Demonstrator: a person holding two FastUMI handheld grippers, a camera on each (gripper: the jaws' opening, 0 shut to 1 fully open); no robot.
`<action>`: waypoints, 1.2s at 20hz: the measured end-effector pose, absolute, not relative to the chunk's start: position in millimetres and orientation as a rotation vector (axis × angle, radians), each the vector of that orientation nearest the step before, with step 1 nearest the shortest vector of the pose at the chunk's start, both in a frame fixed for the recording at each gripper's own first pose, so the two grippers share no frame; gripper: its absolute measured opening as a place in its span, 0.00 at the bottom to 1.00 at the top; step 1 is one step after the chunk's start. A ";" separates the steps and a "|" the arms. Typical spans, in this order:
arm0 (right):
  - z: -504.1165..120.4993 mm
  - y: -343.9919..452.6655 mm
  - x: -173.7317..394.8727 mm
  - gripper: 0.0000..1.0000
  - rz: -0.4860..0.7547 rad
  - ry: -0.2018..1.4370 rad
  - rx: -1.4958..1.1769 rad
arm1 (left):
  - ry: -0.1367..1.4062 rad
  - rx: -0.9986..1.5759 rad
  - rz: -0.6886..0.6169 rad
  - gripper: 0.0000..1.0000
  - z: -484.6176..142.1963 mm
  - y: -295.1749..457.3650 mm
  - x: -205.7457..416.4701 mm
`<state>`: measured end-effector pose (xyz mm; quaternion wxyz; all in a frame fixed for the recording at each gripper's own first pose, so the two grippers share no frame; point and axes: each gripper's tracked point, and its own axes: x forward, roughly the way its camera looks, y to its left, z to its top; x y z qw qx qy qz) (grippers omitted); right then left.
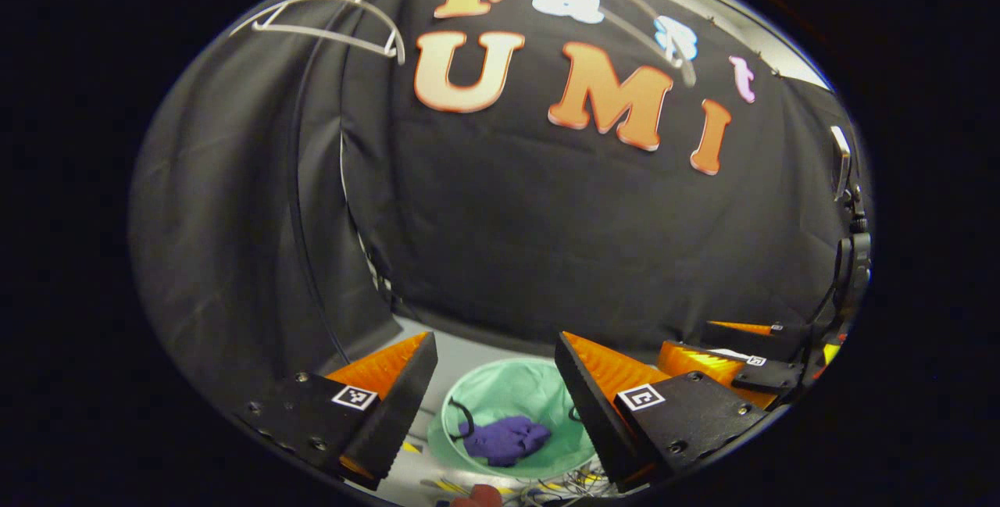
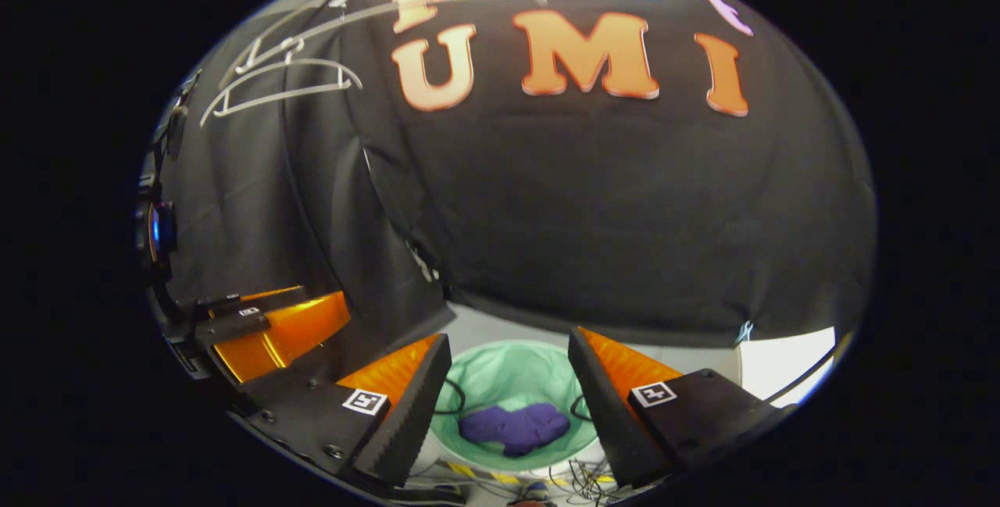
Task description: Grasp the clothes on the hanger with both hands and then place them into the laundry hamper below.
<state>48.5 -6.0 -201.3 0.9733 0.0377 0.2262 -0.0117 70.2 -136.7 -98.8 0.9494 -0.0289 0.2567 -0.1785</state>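
Note:
A purple garment (image 1: pixel 508 440) (image 2: pixel 516 425) lies bunched inside the mint-green laundry hamper (image 1: pixel 500 390) (image 2: pixel 512 370) on the floor below. The white hanger (image 1: pixel 320 19) (image 2: pixel 273 85) hangs bare from the rail at the upper left. My left gripper (image 1: pixel 494 343) is open above the hamper with nothing between its fingers. My right gripper (image 2: pixel 509 337) is open too, also above the hamper and holding nothing. The right gripper (image 1: pixel 734 366) appears at the lower right of the left gripper view. The left gripper (image 2: pixel 266 327) appears at the lower left of the right gripper view.
Black cloth walls close in the back and left. A metal rail (image 1: pixel 625 15) runs across the top. Loose cables (image 2: pixel 578 480) lie on the pale floor (image 1: pixel 476 351) in front of the hamper. A mounted device (image 1: pixel 851 257) sits at the right edge.

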 end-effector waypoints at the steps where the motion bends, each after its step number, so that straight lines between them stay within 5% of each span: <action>1: -171.2 0.1 44.3 0.98 -0.037 0.404 0.070 | 0.455 -0.061 -0.372 0.96 -75.4 -133.5 73.3; 11: 35.7 9.4 -58.1 0.91 -0.111 0.056 0.034 | 0.154 -0.183 -0.359 0.92 77.4 -93.6 55.6; 12: 47.0 6.5 -70.7 0.89 -0.101 0.036 0.038 | 0.134 -0.199 -0.335 0.99 85.0 -89.0 55.2; 15: 68.0 -7.3 -114.2 0.89 -0.069 0.015 0.010 | 0.080 -0.207 -0.247 0.91 115.5 -72.2 43.1; 24: 100.9 -13.4 -231.5 0.89 0.033 -0.027 -0.022 | 0.048 -0.218 -0.097 0.95 176.7 -46.3 -86.8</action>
